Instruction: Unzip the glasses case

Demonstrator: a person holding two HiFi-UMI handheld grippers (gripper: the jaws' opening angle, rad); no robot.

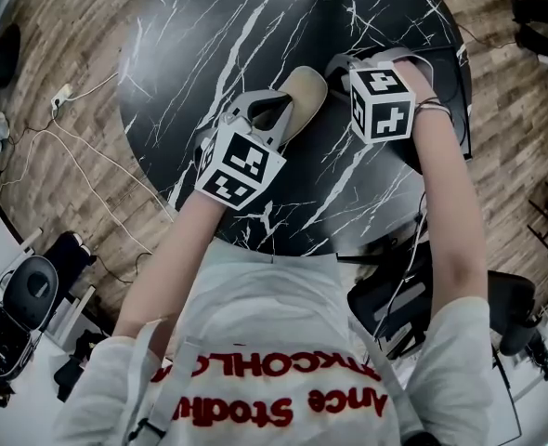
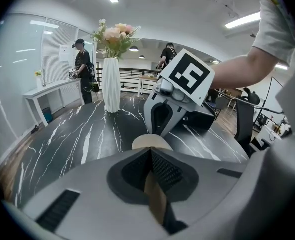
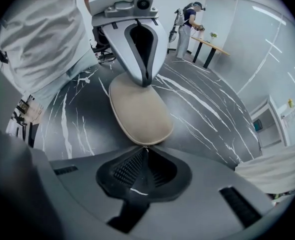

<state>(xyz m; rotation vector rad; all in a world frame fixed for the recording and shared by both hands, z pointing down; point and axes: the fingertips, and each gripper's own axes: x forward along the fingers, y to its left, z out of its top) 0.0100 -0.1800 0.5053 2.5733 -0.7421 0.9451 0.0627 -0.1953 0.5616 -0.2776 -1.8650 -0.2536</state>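
Note:
A beige oval glasses case [image 1: 302,96] lies on the black marble table [image 1: 209,45]. My left gripper [image 1: 280,121] grips the case's near end; beige shows between its pads [image 2: 160,171], so it is shut on the case [image 2: 152,143]. My right gripper [image 1: 335,69] points steeply down at the opposite end. In the right gripper view its jaws [image 3: 146,150] meet at the tip of the case [image 3: 140,109], closed on a small zipper pull at the rim. The left gripper [image 3: 146,81] faces it from the far end, and the right gripper [image 2: 160,133] shows likewise in the left gripper view.
A white vase of flowers [image 2: 111,84] stands at the table's far side. A dark laptop-like object [image 1: 446,91] lies under my right forearm. A black office chair [image 1: 413,305] sits close by my right side. People [image 2: 82,69] stand in the background; cables [image 1: 70,147] run over the wooden floor.

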